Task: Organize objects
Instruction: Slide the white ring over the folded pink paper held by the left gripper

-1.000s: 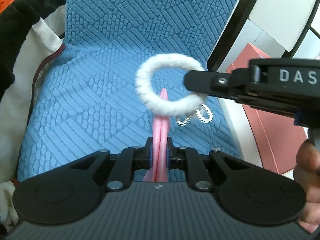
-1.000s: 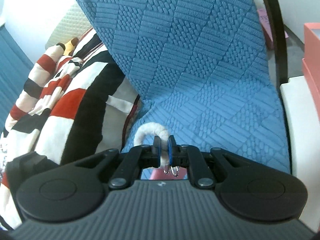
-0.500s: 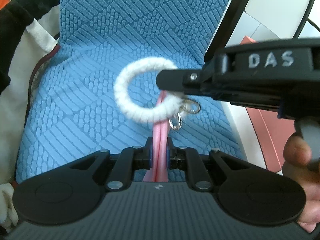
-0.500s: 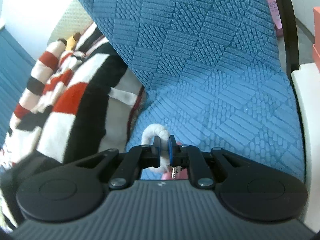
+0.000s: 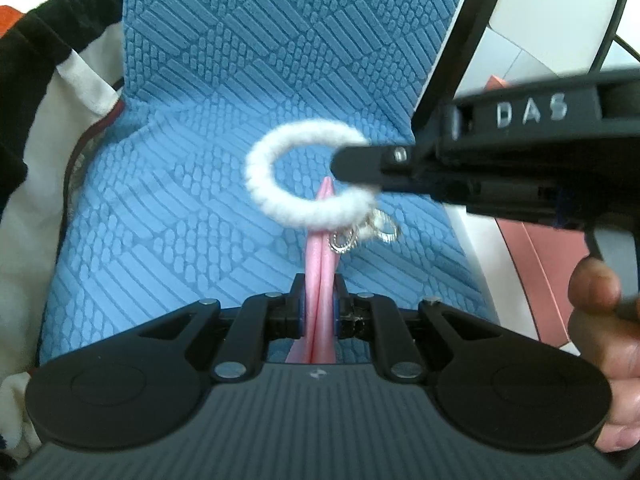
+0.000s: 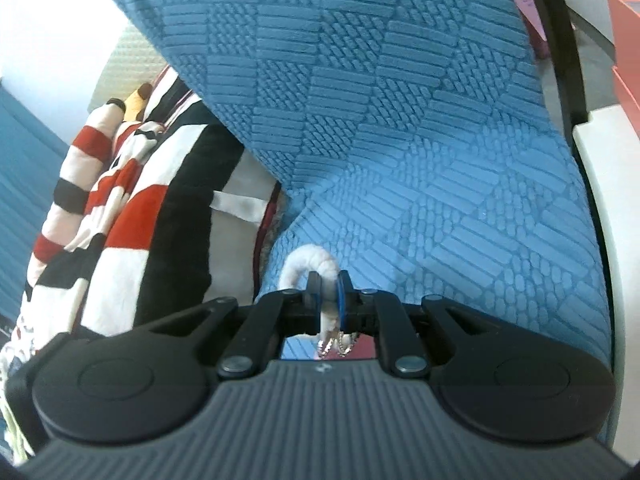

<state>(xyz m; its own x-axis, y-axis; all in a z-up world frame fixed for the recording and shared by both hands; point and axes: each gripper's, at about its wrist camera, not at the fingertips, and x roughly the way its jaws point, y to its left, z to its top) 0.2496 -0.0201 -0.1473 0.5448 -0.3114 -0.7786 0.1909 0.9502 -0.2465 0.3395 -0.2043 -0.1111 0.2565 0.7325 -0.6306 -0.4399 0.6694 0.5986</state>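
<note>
**Both grippers loaded above the blue cushion**

Here's the white fluffy ring (image 5: 304, 184), up in the air and pinched by the right gripper (image 5: 352, 168), which reaches in from the right side of the left wrist view. From the right wrist camera the ring (image 6: 316, 272) sits squarely between the two jaws, clamped on its cord, arching up ahead of the fingertips and curling away to the left. Just below the jaws dangle small silver charms (image 6: 340, 346), hanging off the ring's lower part; in the left view those charms (image 5: 360, 236) swing under the ring, blurred.

Now the left gripper (image 5: 319, 304): jaws squeezed tight on a pink folded item (image 5: 320, 264), a thin strip that runs straight forward between the fingers and comes to a point just behind the ring. What it is exactly, hard to tell.

Beneath both tools lies a blue textured cushion (image 5: 192, 208), seat and backrest. Left of the jaws, a red, white and black striped fabric (image 6: 120, 208) is heaped. At the far right, a hand (image 5: 600, 320) wraps the right gripper's handle, with a pink box (image 5: 536, 264) behind it.
</note>
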